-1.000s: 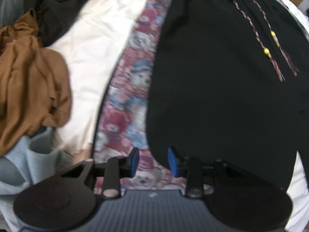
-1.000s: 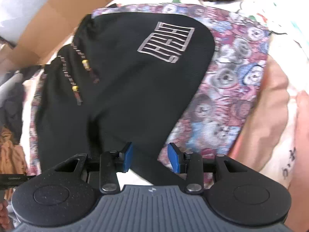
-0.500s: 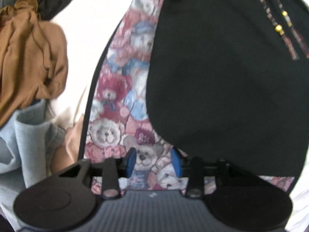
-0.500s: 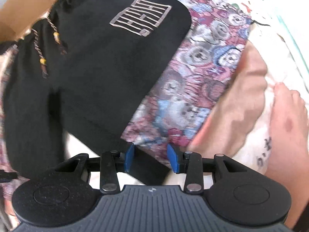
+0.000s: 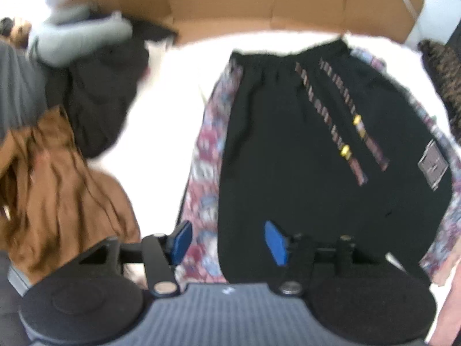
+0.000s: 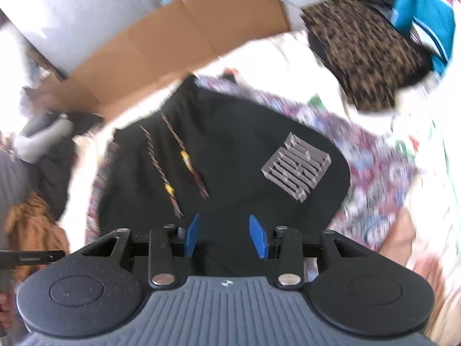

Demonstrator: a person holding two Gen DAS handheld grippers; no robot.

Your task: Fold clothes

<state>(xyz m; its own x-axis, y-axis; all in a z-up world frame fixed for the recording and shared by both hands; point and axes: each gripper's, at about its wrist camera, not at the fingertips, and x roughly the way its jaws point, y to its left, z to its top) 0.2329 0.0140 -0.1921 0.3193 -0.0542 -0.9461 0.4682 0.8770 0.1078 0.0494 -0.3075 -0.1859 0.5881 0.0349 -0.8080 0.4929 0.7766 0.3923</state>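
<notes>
Black shorts [image 5: 302,155] lie flat on a teddy-print cloth [image 5: 206,155] on the bed. Left gripper [image 5: 227,240] hovers above, fingers opening, empty; right gripper [image 6: 226,235] half open, empty. Best next: pinch both hem corners evenly, fold toward the waistband.

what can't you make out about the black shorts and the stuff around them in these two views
- Black shorts: lower hem, left wrist view, hidden behind the left gripper, its jaws opening with nothing between them.
- Logo patch: lettering smeared by motion blur, right wrist view.
- Patterned cloth under the shorts: print blurred, mostly covered.
- Brown garment: cut off at the left edge.
</notes>
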